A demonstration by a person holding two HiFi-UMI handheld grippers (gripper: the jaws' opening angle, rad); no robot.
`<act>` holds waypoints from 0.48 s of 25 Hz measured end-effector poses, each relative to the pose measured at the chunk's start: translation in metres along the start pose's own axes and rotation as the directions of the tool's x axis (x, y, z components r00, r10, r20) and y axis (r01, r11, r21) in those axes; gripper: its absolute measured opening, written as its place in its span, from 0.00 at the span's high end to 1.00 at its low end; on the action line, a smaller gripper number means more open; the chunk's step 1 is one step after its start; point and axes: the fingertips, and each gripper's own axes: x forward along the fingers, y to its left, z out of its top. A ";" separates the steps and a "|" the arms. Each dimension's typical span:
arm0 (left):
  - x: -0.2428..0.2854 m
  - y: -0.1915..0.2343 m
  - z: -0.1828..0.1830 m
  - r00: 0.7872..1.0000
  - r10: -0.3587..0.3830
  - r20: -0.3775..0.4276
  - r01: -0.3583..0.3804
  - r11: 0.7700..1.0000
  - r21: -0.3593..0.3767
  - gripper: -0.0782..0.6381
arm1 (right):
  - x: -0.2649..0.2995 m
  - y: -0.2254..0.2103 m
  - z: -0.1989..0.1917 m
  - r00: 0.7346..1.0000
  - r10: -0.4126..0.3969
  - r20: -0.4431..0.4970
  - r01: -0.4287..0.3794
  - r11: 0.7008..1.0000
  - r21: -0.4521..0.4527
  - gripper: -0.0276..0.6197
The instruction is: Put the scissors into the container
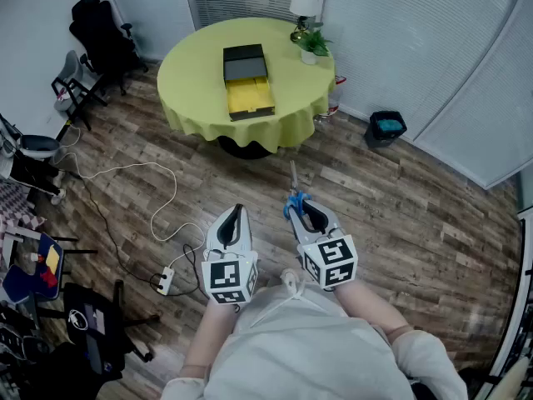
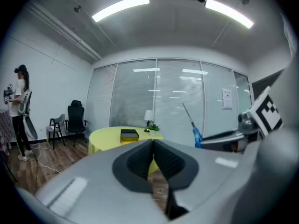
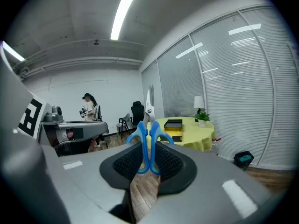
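A pair of scissors point(image 1: 293, 198) with blue handles is held in my right gripper point(image 1: 305, 212), which is shut on the handles; the blades point toward the table. In the right gripper view the handles point(image 3: 148, 143) are pinched between the black pads and the blades point(image 3: 148, 105) stick up. The container point(image 1: 246, 82), a black box with a yellow inside, lies open on the round yellow table point(image 1: 191, 73) well ahead of both grippers, and shows in the right gripper view as the container point(image 3: 174, 128). My left gripper point(image 1: 238, 215) is shut and holds nothing, just left of the right one. In the left gripper view its pads point(image 2: 140, 160) meet.
A white lamp point(image 1: 303, 2) and a small potted plant point(image 1: 313, 46) stand at the table's right rim. A black bin point(image 1: 387, 127) sits on the wooden floor to the right. Office chairs point(image 1: 98, 36) and a cable with a power strip point(image 1: 165, 280) lie left. A person point(image 3: 91, 111) stands far off.
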 end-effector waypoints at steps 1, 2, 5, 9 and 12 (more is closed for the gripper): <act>0.002 -0.002 0.001 1.000 -0.005 0.000 0.005 1.000 0.003 0.88 | 0.001 -0.003 0.001 1.000 -0.001 0.000 0.001 1.000 0.004 0.82; 0.004 -0.004 0.002 1.000 -0.009 0.000 0.009 1.000 0.006 0.88 | 0.001 -0.005 0.001 1.000 -0.002 0.000 0.002 1.000 0.007 0.82; 0.009 -0.010 0.002 1.000 -0.019 -0.003 0.019 1.000 0.009 0.88 | 0.001 -0.010 0.002 1.000 -0.004 0.003 0.004 1.000 -0.010 0.82; 0.015 -0.017 -0.002 1.000 -0.025 -0.017 0.025 1.000 0.006 0.88 | 0.001 -0.017 -0.002 1.000 0.000 -0.006 0.000 1.000 -0.017 0.82; 0.019 -0.019 -0.005 0.999 -0.027 -0.030 0.027 1.000 0.000 0.88 | 0.001 -0.021 -0.006 1.000 0.002 -0.017 -0.002 1.000 -0.006 0.82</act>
